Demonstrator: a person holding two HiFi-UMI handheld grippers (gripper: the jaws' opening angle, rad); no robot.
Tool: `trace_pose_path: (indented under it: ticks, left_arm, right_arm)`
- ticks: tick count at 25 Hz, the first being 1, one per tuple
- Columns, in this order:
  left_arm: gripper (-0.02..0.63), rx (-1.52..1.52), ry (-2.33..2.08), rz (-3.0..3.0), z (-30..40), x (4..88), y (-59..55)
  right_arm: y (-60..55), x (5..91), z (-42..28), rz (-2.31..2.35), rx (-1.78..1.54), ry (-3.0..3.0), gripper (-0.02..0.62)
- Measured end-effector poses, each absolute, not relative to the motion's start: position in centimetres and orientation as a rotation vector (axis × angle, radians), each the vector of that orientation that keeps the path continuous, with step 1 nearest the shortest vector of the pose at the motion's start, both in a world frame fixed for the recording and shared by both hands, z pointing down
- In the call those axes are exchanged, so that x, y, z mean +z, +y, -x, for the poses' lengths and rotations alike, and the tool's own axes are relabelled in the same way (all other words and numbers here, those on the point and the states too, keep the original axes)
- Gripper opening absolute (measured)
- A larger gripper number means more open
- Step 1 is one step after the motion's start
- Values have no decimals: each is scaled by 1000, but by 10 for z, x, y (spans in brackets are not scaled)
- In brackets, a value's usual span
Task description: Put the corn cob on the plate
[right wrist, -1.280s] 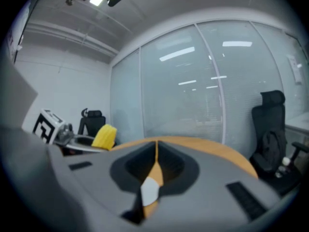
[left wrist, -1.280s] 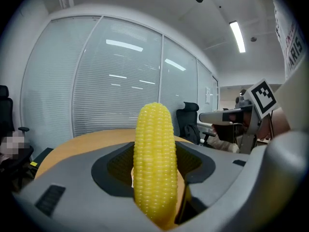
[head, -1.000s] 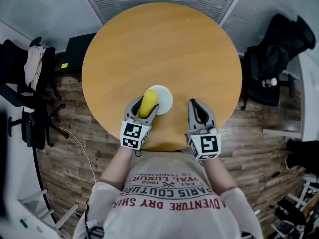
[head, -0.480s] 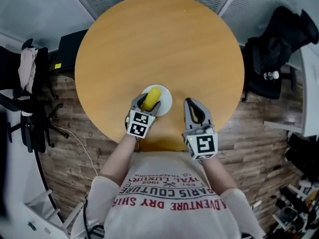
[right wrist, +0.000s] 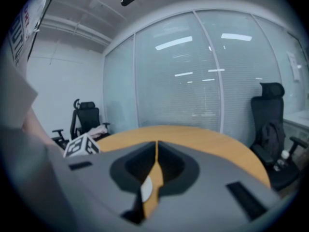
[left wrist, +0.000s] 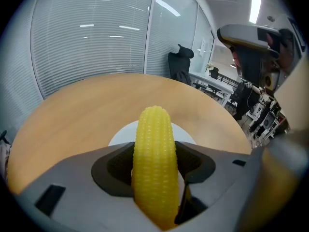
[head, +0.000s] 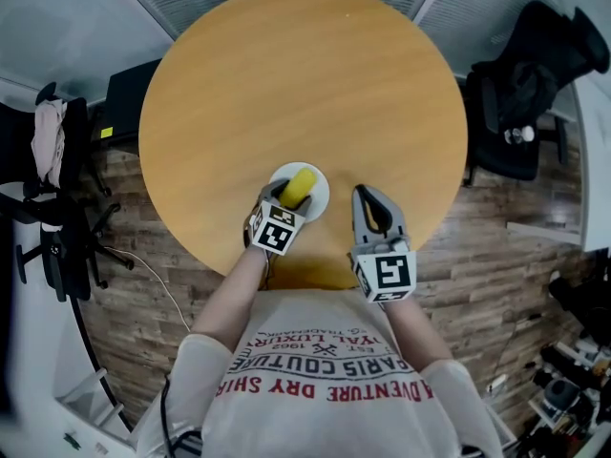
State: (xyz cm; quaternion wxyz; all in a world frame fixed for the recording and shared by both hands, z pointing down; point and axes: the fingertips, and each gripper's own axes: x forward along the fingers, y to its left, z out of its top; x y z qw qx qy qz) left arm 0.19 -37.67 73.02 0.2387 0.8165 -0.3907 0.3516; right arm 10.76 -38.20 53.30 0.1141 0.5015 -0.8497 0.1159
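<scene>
1. Grips the corn cob (left wrist: 154,163) in the left gripper (left wrist: 154,151), with the jaws pressed against both its sides and its rounded tip sticking out past them.
2. Brings the cob further in from the near edge of the tabletop (head: 305,84) than a second ago. Then it overhung the near left rim of the plate (head: 321,197); now, in the head view, it sits over the plate's middle.
3. Turns the cob as well: it pointed almost straight away before and now slants toward the far right.
4. Shows white plate on both sides of the cob in the left gripper view, so the two look lined up. Cannot tell whether the cob rests on the plate or hangs just above it.
5. Keeps the right gripper (right wrist: 156,151) closed on nothing, jaws together. It sits by the near edge of the tabletop, right of the plate and apart from it, much as in the earlier pictures.
6. Leaves, by judgement, only the release: lower if needed, part the jaws, draw back toward the near edge. Risks a roll off the small plate if the round cob is nudged.
</scene>
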Motion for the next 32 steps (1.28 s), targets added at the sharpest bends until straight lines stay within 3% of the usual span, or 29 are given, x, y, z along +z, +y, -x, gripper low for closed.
trace_pose_path:
  ticks: [15, 32]
  left_arm:
    - [281, 1022, -1066, -2243, -6, 738, -382]
    - [281, 786, -1239, -2299, 1, 678, -389]
  right_arm:
    - [-379, 528, -126, -1578, 354, -2430, 31]
    - [-366, 517, -131, -1585, 393, -2445, 31]
